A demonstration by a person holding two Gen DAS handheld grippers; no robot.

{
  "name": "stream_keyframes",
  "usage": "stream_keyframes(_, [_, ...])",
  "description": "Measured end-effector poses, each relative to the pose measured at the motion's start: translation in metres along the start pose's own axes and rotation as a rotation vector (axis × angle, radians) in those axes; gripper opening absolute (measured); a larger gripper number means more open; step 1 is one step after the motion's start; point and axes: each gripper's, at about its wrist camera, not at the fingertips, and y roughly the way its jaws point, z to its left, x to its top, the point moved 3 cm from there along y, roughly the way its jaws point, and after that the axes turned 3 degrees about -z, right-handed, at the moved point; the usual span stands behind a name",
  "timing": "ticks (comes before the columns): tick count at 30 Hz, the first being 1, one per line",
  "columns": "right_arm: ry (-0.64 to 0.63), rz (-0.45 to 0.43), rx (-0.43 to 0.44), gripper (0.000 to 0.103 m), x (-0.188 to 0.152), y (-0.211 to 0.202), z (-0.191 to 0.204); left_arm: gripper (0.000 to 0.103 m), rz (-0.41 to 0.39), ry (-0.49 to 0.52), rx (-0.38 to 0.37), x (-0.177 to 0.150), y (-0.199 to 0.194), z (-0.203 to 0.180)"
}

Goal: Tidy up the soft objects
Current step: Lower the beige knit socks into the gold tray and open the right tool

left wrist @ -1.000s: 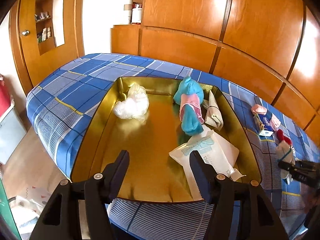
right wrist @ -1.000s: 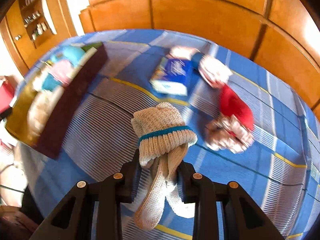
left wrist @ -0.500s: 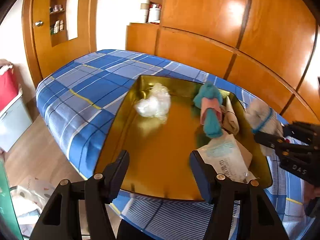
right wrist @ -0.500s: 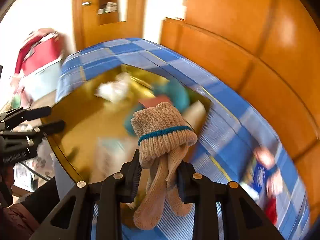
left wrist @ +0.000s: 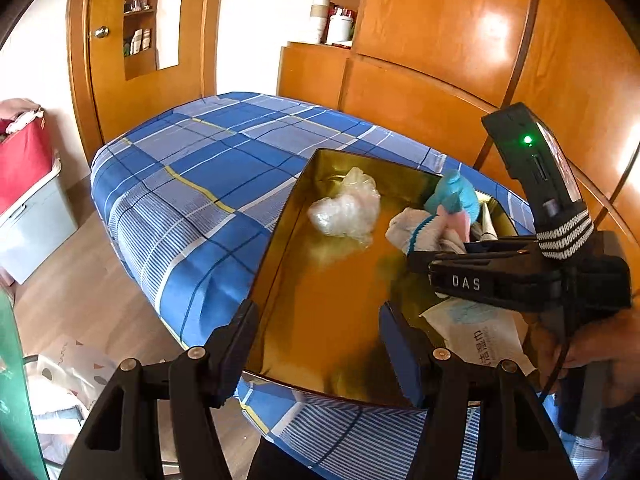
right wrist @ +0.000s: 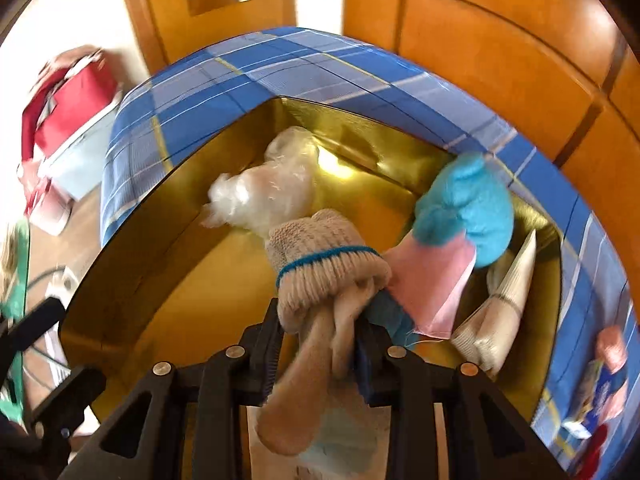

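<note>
A gold tray (left wrist: 288, 240) lies on the blue plaid bed (left wrist: 192, 168). My right gripper (right wrist: 318, 340) is shut on a rolled beige sock with a teal stripe (right wrist: 324, 256) and holds it over the middle of the tray (right wrist: 132, 276); the sock also shows in the left wrist view (left wrist: 420, 232). In the tray lie a crumpled clear plastic bag (left wrist: 348, 208), a teal and pink soft item (right wrist: 464, 208), a beige folded pouch (right wrist: 504, 300) and a white printed packet (left wrist: 484, 332). My left gripper (left wrist: 316, 344) is open and empty at the tray's near edge.
Wooden wardrobe panels (left wrist: 440, 60) stand behind the bed. A red box on a white bin (left wrist: 24, 168) stands at the left on the wood floor. More soft items (right wrist: 608, 364) lie on the bed right of the tray.
My right gripper has carried the sock from the bed at the right to over the tray. The left gripper has pulled back a little and turned left, still open.
</note>
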Motion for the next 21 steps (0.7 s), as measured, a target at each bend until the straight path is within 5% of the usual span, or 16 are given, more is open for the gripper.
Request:
stream_keyframes(7, [0.023,-0.052,0.034,0.043,-0.005,-0.016,-0.001,0.063,-0.006,0.004,0.000,0.000,-0.002,-0.001])
stream_keyframes(21, [0.142,-0.290,-0.009,0.043,-0.032,-0.096,-0.042,0.063,-0.046,0.071,-0.014,0.004,-0.020,-0.022])
